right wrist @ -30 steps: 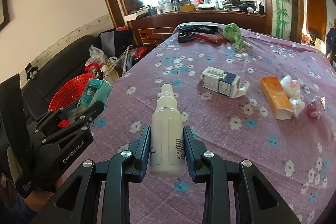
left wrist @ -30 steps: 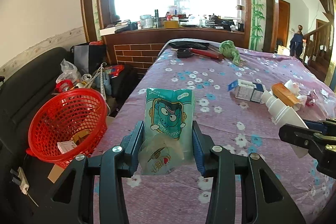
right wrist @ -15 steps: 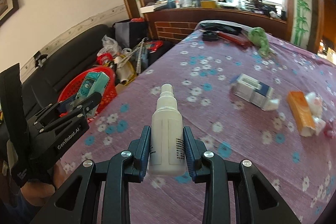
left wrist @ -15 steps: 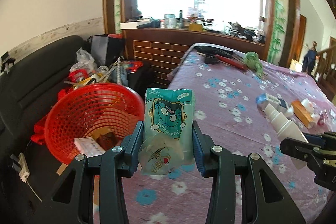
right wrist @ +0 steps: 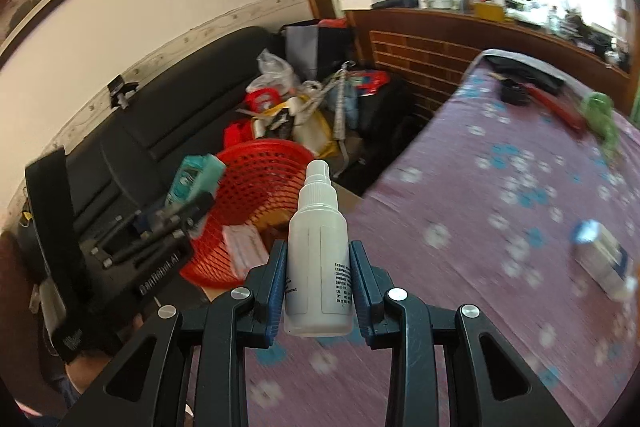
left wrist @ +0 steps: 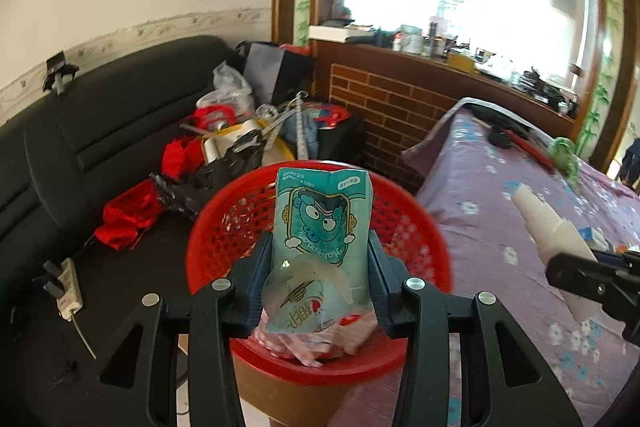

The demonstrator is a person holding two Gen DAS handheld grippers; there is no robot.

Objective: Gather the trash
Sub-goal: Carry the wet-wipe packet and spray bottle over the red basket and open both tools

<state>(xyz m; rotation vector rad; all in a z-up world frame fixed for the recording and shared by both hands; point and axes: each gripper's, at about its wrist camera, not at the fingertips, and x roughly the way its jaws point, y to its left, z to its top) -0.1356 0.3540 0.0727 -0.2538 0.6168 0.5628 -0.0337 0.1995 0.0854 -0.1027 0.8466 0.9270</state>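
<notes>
My left gripper (left wrist: pixel 320 267) is shut on a teal cartoon snack packet (left wrist: pixel 322 223) and holds it right above the red mesh basket (left wrist: pixel 208 247), which stands beside the table with some paper trash inside. My right gripper (right wrist: pixel 318 267) is shut on a white spray bottle (right wrist: pixel 318 247), held above the table's left edge, near the basket (right wrist: pixel 260 163). The left gripper with its packet (right wrist: pixel 194 177) shows at the left of the right wrist view. The bottle (left wrist: pixel 548 227) shows at the right of the left wrist view.
The table has a purple flowered cloth (right wrist: pixel 500 227). A white and blue box (right wrist: pixel 604 259) lies on it at right, a green cloth (right wrist: pixel 600 115) and dark items at the far end. A black sofa (left wrist: pixel 100 131) with piled bags stands behind the basket.
Both grippers have swung left with their loads. The left one has moved from over the table to right above the red basket. The right one has followed toward the table's left edge.
</notes>
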